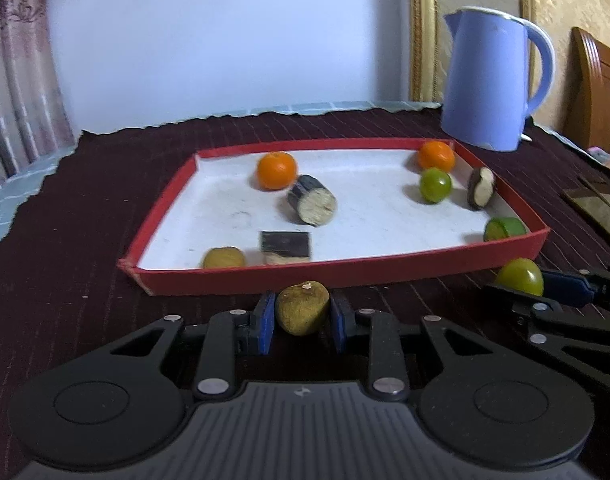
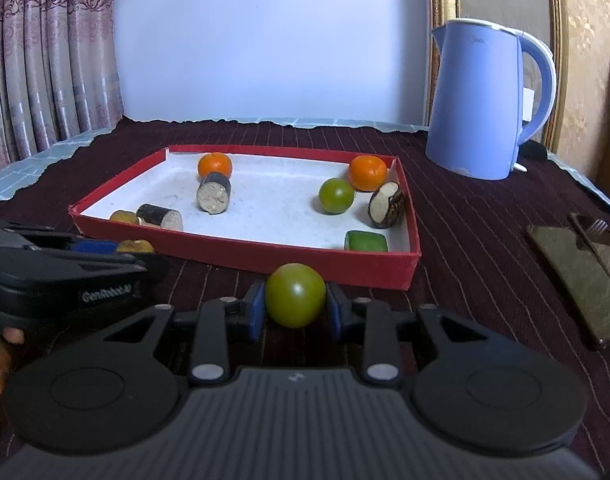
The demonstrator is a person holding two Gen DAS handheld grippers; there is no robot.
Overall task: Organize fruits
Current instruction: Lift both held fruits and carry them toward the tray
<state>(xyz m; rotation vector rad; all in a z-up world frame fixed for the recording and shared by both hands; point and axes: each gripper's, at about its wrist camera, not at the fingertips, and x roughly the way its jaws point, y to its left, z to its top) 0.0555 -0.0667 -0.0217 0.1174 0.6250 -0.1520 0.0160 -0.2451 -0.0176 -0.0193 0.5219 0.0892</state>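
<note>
The left gripper (image 1: 303, 314) is clamped on a brown fruit (image 1: 302, 307), the right gripper (image 2: 293, 310) on a green fruit (image 2: 295, 295), both before the red tray's (image 2: 241, 249) near edge, probably to go inside.

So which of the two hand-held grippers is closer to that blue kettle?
Right. The right gripper, shut on a green fruit, sits before the tray's kettle-side corner. The left gripper, shut on a brownish fruit, is farther along the red tray from the blue kettle.
</note>
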